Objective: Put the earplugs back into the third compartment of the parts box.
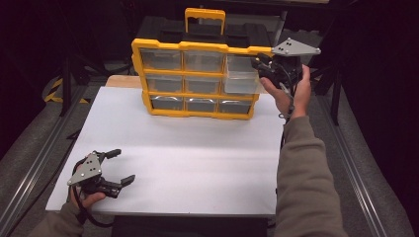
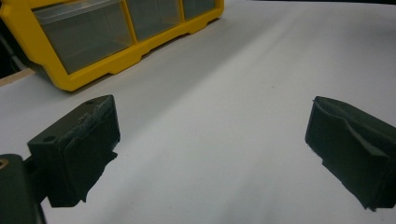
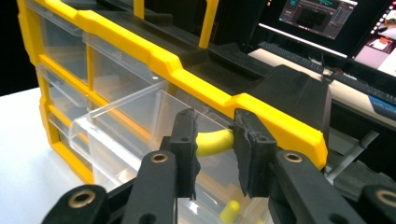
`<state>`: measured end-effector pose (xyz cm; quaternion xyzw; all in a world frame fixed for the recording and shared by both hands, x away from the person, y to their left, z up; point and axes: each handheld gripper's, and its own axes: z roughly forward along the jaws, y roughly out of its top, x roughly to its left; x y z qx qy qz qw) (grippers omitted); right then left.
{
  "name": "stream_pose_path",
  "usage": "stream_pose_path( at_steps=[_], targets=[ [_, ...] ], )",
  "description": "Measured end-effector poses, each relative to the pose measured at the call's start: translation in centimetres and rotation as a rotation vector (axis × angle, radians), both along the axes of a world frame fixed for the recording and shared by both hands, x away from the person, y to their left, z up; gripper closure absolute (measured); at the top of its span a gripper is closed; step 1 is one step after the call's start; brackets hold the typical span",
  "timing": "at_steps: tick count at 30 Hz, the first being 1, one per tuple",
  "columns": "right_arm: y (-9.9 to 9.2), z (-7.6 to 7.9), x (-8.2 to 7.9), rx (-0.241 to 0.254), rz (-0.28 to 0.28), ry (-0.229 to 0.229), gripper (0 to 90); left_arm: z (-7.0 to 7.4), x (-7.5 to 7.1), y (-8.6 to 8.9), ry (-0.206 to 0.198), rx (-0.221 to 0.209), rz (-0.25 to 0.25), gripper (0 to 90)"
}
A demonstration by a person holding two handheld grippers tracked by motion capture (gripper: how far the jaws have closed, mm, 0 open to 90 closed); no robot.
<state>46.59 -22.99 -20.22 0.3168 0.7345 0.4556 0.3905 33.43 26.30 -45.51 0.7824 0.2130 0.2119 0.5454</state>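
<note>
Nearest the person, the left gripper (image 1: pixel 116 168) rests low over the front left corner of the white table (image 1: pixel 197 163), held in the person's left hand (image 1: pixel 86 197). Its jaws stand wide apart with nothing between them; in the left gripper view only bare white surface lies in the gap, and the bottom corner of the yellow cabinet (image 2: pixel 70 79) shows well beyond.

Farther back, at the far edge of the table, stands that yellow cabinet (image 1: pixel 195 47) with three rows of clear drawers and a yellow handle (image 1: pixel 204 14) on top. Its top right drawer (image 1: pixel 240 79) is pulled out toward the person and hangs forward of the others.

At the cabinet's upper right corner, the right hand (image 1: pixel 291 94) holds the right gripper (image 1: pixel 258 65) at the open drawer. In the right gripper view the right gripper (image 3: pixel 214 144) has its jaws closed on a small yellow foam piece (image 3: pixel 214 142), which bends between the pads just above the open drawer (image 3: pixel 140 135). Another small yellow piece (image 3: pixel 229 211) lies lower down inside the drawer.

Beyond the cabinet, lit computer screens (image 3: pixel 322 18) sit in the dark background.
</note>
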Motion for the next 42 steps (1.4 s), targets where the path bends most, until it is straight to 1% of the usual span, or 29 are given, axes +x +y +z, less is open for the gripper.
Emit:
stream_pose_path(
  at_steps=[2,4,6,8,14,18,20,23,24,25,27,29,31,32,33,34,35,36,39,42],
  targets=[
    [0.0,-0.1,0.2,0.004,-0.006,0.002,70.6,0.0,0.0,0.0,0.001,0.003,0.000,4.1],
    [0.1,-0.2,0.4,-0.004,-0.022,0.004,69.4,0.0,0.0,0.0,0.001,0.001,0.001,4.2],
    [0.1,-0.3,0.6,0.003,-0.037,0.010,68.9,0.0,0.0,0.0,0.000,0.002,0.001,4.2],
    [0.1,-0.4,0.6,0.003,-0.036,0.010,67.8,0.0,-0.1,0.0,0.001,0.006,0.002,4.2],
    [0.3,-0.5,0.5,0.010,-0.038,0.008,64.8,0.0,0.0,0.0,0.001,0.001,0.001,4.2],
    [0.4,-0.4,0.3,0.008,-0.045,-0.004,61.4,0.0,-0.1,0.0,0.001,0.004,0.000,4.2],
    [0.3,-0.4,0.1,0.021,-0.039,-0.014,60.4,0.0,-0.1,0.0,0.001,0.000,0.001,4.2],
    [0.2,-0.3,-0.4,0.028,-0.041,-0.027,56.4,0.1,-0.1,0.1,-0.003,0.004,0.003,4.2],
    [0.1,-0.3,-0.7,0.039,-0.034,-0.035,55.5,0.1,-0.1,0.1,-0.008,0.001,0.009,4.4],
    [-0.1,-0.3,-1.1,0.065,-0.028,-0.052,52.6,0.1,-0.1,0.1,-0.009,-0.002,0.010,4.5],
    [-0.2,-0.4,-1.6,0.085,-0.015,-0.059,51.3,0.1,-0.1,0.1,-0.004,0.005,0.009,4.5],
    [-0.2,-0.6,-2.0,0.068,-0.022,-0.069,48.5,0.1,-0.1,0.0,-0.003,0.008,0.008,4.5],
    [-0.1,-0.9,-2.5,0.065,-0.011,-0.077,45.4,0.1,-0.2,0.0,-0.006,0.005,0.009,4.5],
    [-0.1,-1.1,-2.9,0.062,-0.007,-0.091,43.0,0.1,-0.2,0.0,-0.006,0.005,0.009,4.5],
    [-0.1,-1.2,-3.3,0.066,-0.003,-0.106,42.0,0.1,-0.2,0.0,-0.007,0.004,0.010,4.5],
    [-0.1,-1.2,-3.3,0.066,-0.003,-0.106,42.0,0.1,-0.2,0.0,-0.007,0.003,0.012,4.5],
    [-0.2,-1.6,-3.8,0.086,0.006,-0.119,38.9,0.1,-0.2,0.0,-0.007,0.002,0.012,4.5],
    [-0.2,-1.7,-4.0,0.091,0.005,-0.125,37.6,0.1,-0.1,0.0,-0.004,0.010,0.011,4.5],
    [-0.1,-2.3,-4.7,0.094,0.028,-0.135,34.1,0.1,-0.1,0.0,-0.005,0.009,0.012,4.5],
    [0.1,-3.0,-5.6,0.101,0.058,-0.155,30.8,0.1,-0.1,0.0,-0.004,0.008,0.013,4.4]
  ],
)
